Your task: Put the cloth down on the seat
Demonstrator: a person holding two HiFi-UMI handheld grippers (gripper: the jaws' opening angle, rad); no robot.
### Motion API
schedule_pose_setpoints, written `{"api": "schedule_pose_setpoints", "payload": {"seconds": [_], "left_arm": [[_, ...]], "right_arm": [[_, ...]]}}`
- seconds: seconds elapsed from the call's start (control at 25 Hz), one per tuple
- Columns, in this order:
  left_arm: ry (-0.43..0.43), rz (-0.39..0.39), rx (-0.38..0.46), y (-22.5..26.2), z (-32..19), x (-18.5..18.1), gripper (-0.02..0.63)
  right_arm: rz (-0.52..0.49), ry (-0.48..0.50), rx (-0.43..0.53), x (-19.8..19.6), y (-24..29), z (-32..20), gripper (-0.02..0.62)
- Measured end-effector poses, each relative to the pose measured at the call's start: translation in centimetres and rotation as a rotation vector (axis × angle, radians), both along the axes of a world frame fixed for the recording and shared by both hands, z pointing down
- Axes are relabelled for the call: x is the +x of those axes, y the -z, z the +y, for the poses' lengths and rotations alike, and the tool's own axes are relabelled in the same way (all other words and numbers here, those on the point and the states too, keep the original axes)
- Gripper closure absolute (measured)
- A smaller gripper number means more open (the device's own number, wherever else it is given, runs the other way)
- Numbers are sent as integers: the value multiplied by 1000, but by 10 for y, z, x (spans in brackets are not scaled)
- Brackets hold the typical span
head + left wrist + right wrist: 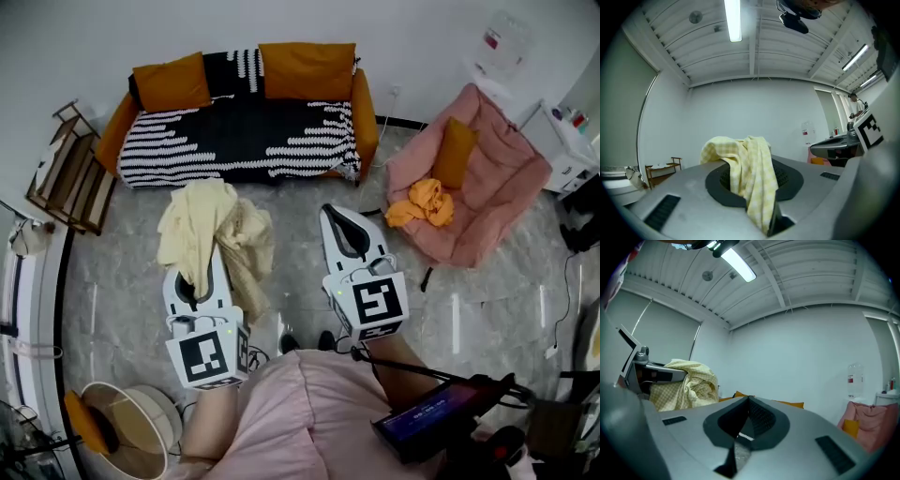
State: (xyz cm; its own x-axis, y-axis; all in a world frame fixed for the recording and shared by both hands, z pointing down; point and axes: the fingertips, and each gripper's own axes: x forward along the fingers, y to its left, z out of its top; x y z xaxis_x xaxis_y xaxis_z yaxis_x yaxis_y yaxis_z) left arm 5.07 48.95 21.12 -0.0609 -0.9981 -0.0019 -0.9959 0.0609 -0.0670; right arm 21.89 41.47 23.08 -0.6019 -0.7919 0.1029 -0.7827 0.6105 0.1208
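Head view: high, steeply down, facing sofa (pixel 244 136). Gripper views: low, level, same heading; cloth (pixel 202 225) shared, nearest in left.

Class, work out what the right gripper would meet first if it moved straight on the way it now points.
Probably the sofa. In the head view the right gripper aims at its right-hand part, and the right gripper view shows orange back cushions just past the jaws. Depth and height are unclear.
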Motion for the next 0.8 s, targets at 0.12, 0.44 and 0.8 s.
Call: {"api": "schedule_pose_setpoints", "payload": {"seconds": [0.12, 0.44, 0.8], "left_arm": [[-4, -4, -1, -2, 0, -16, 512], [-3, -1, -34, -17, -7, -46, 512], [-4, -5, -75, -36, -59, -64, 512]], "right_arm": [[8, -22, 9, -11, 1, -3, 595], [7, -82, 0, -25, -8, -17, 595], [19, -101, -39, -36, -34, -66, 594]]}}
